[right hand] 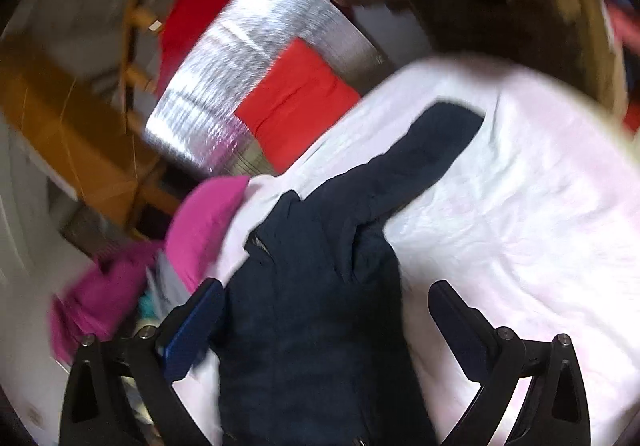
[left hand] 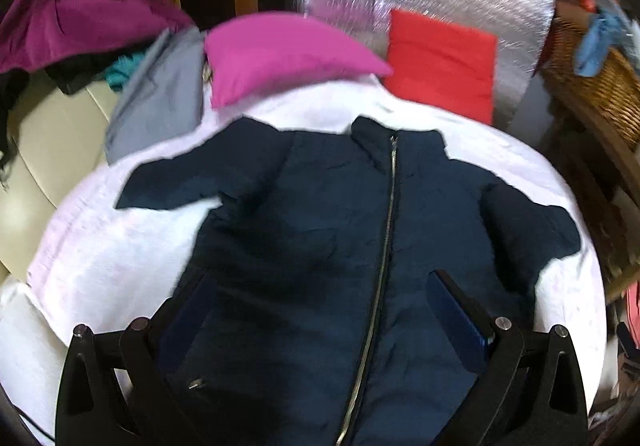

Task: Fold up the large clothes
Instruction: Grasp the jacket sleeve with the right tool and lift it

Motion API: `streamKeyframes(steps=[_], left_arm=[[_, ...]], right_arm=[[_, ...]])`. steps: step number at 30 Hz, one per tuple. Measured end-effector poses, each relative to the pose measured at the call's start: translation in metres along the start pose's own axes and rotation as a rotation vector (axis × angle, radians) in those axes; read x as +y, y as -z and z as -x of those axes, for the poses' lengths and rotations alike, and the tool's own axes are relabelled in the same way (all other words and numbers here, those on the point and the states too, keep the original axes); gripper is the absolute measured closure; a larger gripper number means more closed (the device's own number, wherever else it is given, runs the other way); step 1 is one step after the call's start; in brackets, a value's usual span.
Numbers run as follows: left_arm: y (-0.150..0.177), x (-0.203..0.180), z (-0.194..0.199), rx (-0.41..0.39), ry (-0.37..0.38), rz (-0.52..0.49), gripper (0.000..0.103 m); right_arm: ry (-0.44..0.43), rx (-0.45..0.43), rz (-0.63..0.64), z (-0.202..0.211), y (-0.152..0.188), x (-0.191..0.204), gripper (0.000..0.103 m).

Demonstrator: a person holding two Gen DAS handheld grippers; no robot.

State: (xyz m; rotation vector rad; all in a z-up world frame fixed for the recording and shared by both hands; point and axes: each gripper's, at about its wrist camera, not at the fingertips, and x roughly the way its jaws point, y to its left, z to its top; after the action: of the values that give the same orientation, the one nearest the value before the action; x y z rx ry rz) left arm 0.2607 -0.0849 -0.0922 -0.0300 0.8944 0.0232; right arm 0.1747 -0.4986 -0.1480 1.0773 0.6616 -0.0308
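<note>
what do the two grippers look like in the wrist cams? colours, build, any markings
Both match: the left gripper and right gripper have matte black angular finger arms with triangular cut-outs near the base and round silver pivot bolts on top. The fingers end in flat rectangular pads faced in dark blue. No cables, labels or sleeves visible.

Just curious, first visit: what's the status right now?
Left gripper open, right gripper open. Navy jacket flat, zipped, unfolded. Pink pillow lies beyond collar.

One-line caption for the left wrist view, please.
Left gripper, jaws open, above a navy zip-up jacket spread flat, sleeves out, on a white sheet.
</note>
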Motion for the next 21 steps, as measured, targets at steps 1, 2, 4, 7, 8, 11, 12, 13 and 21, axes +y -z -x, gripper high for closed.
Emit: streamKeyframes(steps=[1, 2, 4, 7, 8, 11, 12, 13, 21], left_arm=[[-0.002, -0.004, -0.011, 0.007, -0.003, 0.009, 0.000], [-0.004, -0.007, -0.019, 0.014, -0.005, 0.016, 0.000], [-0.009, -0.015, -0.040, 0.018, -0.028, 0.026, 0.000], [-0.019, -0.021, -0.064, 0.000, -0.052, 0.040, 0.000], [-0.021, -0.022, -0.070, -0.008, -0.064, 0.042, 0.000], [-0.027, -0.021, -0.084, -0.042, -0.102, 0.030, 0.000], [-0.028, -0.019, -0.087, -0.054, -0.118, 0.025, 0.000], [-0.030, -0.017, -0.090, -0.064, -0.132, 0.022, 0.000], [-0.049, 0.011, -0.102, -0.104, -0.187, 0.039, 0.000]], right_arm=[[-0.005, 0.009, -0.037, -0.013, -0.011, -0.009, 0.000], [-0.010, 0.009, -0.075, -0.026, -0.020, -0.020, 0.000], [-0.026, 0.008, -0.155, -0.056, -0.041, -0.043, 0.001], [-0.032, 0.016, -0.230, -0.095, -0.065, -0.066, 0.011], [-0.020, 0.010, -0.247, -0.106, -0.072, -0.072, 0.015], [0.080, 0.002, -0.294, -0.139, -0.088, -0.090, 0.029], [0.137, -0.006, -0.307, -0.146, -0.093, -0.096, 0.030], [0.163, -0.018, -0.311, -0.149, -0.098, -0.098, 0.030], [0.227, -0.126, -0.316, -0.172, -0.114, -0.116, 0.062]])
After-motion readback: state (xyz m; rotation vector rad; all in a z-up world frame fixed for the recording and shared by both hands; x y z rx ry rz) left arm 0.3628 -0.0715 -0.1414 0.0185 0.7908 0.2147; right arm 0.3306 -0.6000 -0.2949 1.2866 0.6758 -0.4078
